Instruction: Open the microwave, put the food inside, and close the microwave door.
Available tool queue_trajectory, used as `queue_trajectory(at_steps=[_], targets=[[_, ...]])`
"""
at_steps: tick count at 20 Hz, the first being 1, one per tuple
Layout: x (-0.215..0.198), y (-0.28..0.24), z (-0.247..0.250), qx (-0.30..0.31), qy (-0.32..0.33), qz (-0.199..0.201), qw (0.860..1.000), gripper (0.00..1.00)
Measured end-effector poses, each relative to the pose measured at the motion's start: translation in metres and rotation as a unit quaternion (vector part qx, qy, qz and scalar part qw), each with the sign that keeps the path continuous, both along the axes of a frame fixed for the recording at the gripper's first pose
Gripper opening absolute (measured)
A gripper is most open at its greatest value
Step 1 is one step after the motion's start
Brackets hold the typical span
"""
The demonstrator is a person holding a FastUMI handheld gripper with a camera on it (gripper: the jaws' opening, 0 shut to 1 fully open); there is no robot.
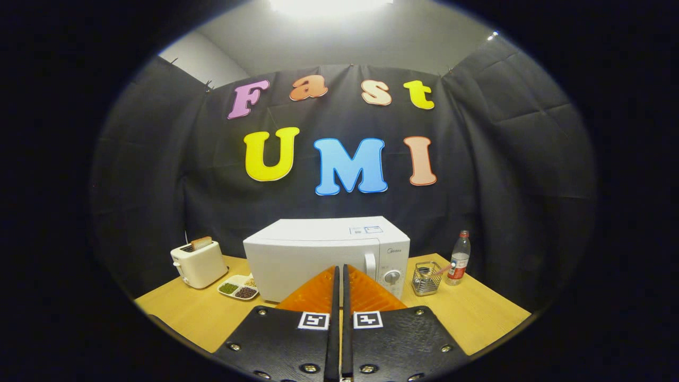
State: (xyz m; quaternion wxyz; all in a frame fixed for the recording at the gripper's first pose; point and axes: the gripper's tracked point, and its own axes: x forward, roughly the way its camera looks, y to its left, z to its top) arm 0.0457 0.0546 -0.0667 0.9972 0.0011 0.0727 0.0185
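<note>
The claw, closed on nothing, hides the lower front of the shut microwave; the divided food plate sits partly behind it on the tabletop.

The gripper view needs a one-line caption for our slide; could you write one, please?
Shut gripper faces the closed microwave, toaster and bottle alongside.

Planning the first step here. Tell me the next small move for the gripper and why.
Probably open the gripper and move it toward the handle of the microwave. The door looks shut, the fingers are closed together with nothing between them, and the microwave stands beyond them, so nothing can go inside yet.
</note>
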Motion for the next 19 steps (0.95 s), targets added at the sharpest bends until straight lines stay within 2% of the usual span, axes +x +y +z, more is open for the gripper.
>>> queue_trajectory(at_steps=[1,3,4,6,7,19], targets=[[-0.008,0.000,-0.001,-0.002,-0.001,-0.001,1.000,0.04],[-0.021,0.004,-0.003,0.004,-0.004,0.005,1.000,0.16],[-0.027,0.006,-0.004,0.007,-0.005,0.011,1.000,0.45],[-0.034,0.002,-0.001,0.005,-0.011,0.005,1.000,0.96],[-0.036,-0.001,0.001,0.004,-0.015,0.001,1.000,0.98],[-0.039,0.015,0.028,0.009,-0.039,0.018,0.999,0.98]])
